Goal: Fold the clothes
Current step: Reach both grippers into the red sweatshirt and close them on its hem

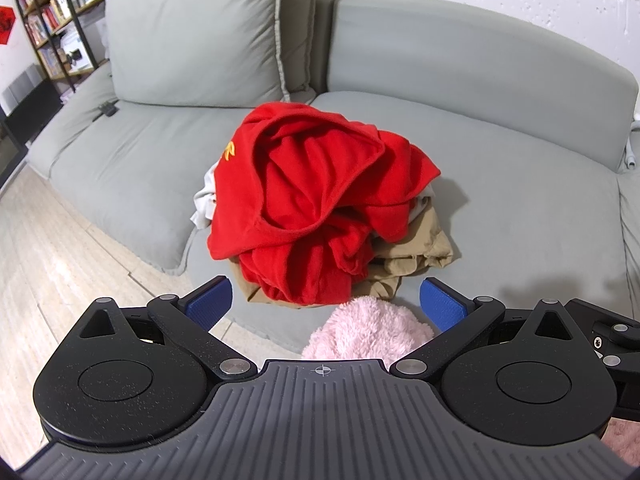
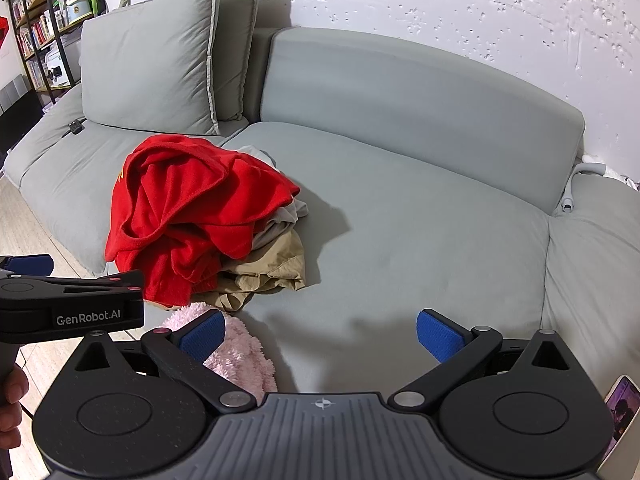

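Directly ahead of the wide-open, empty left gripper [image 1: 326, 300], the crumpled red cotton garment [image 1: 316, 204] tops a clothes pile on the grey sofa [image 1: 500, 216]; right gripper [image 2: 318, 334], likewise spread and empty, lies rightward, farther.

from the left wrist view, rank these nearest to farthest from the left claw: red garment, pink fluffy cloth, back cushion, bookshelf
1. pink fluffy cloth, just ahead of the open left claw, low centre
2. red garment, atop the pile, centre
3. back cushion, upright at the sofa's back, upper left
4. bookshelf, far left corner
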A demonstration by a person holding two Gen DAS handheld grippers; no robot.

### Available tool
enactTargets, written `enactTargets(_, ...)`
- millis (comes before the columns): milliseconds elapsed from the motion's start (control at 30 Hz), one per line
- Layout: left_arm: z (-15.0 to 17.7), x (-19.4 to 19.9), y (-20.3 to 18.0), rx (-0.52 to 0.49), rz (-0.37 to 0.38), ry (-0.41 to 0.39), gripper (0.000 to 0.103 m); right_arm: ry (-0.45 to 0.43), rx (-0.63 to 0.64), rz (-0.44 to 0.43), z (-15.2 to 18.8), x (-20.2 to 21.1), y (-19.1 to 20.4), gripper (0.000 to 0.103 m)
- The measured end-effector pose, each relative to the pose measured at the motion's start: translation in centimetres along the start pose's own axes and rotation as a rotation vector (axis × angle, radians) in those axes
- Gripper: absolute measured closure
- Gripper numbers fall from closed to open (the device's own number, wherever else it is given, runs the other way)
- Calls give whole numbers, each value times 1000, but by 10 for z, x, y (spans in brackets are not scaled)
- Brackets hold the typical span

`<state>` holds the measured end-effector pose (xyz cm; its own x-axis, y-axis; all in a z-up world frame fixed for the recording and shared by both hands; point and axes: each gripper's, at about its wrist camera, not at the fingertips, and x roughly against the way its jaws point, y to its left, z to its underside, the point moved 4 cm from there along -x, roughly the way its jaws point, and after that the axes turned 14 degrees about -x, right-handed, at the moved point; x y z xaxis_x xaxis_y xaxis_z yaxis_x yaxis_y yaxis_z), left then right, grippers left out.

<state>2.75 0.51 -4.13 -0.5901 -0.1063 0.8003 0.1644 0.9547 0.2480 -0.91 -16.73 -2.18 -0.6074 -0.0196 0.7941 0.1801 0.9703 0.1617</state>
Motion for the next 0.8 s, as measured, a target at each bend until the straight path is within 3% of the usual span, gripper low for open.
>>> enactTargets(367, 8, -20, 10, 29, -12, 36, 0, -20, 40, -2, -3, -14, 9, 0)
enactTargets(467, 10, -28, 20, 60, -15, 29, 1, -80, 59, -57, -9, -20, 16, 0)
enactTargets(567, 12, -34, 32, 88, -7, 5, 1, -167, 92, -167, -18, -30, 25, 0)
enactTargets(733, 12, -48, 58, 126, -21, -30, 6, -180, 77, -269, -39, -59, 43, 0)
enactTargets(800, 14, -54, 69, 154, -37, -37, 8, -188, 88, -273, -46, -69, 53, 0)
